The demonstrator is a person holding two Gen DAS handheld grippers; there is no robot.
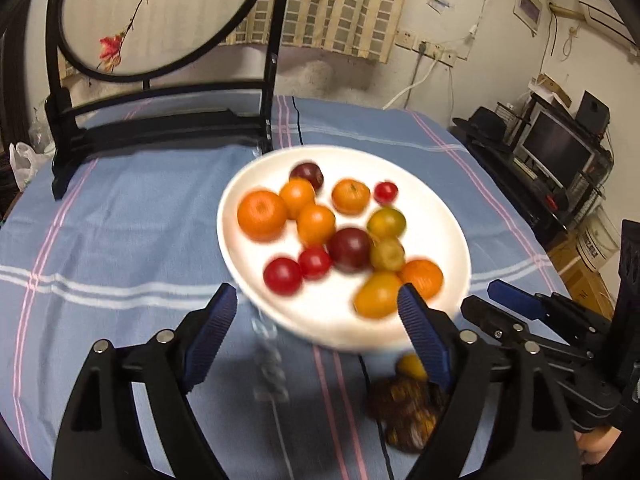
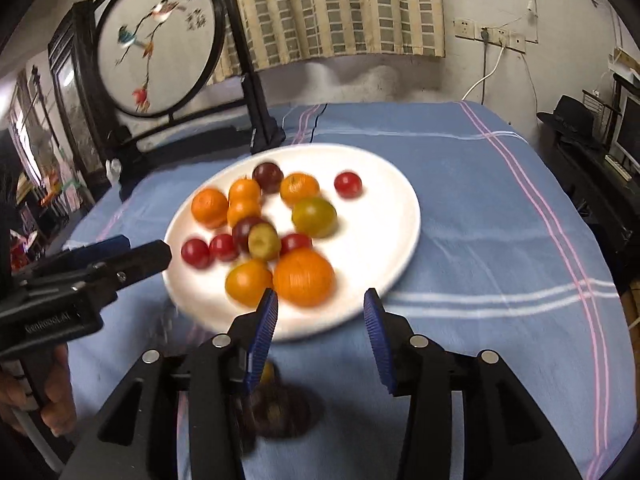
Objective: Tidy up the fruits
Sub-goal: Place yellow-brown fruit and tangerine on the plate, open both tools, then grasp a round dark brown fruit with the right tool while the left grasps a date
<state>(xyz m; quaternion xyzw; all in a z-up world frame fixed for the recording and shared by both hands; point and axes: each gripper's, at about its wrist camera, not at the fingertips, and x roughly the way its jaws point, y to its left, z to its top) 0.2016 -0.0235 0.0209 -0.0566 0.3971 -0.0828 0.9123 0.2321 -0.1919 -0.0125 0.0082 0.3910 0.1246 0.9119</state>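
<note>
A white plate on the blue cloth holds several oranges, red cherry tomatoes, dark plums and greenish fruits. My left gripper is open and empty above the plate's near edge. My right gripper is open and empty at the plate's near rim. A dark brown lump with a small yellow fruit lies on the cloth in front of the plate, partly hidden by fingers.
A black framed round embroidered screen stands at the back left of the table. The blue striped tablecloth covers the table. A shelf with a monitor stands to the right beyond the table edge.
</note>
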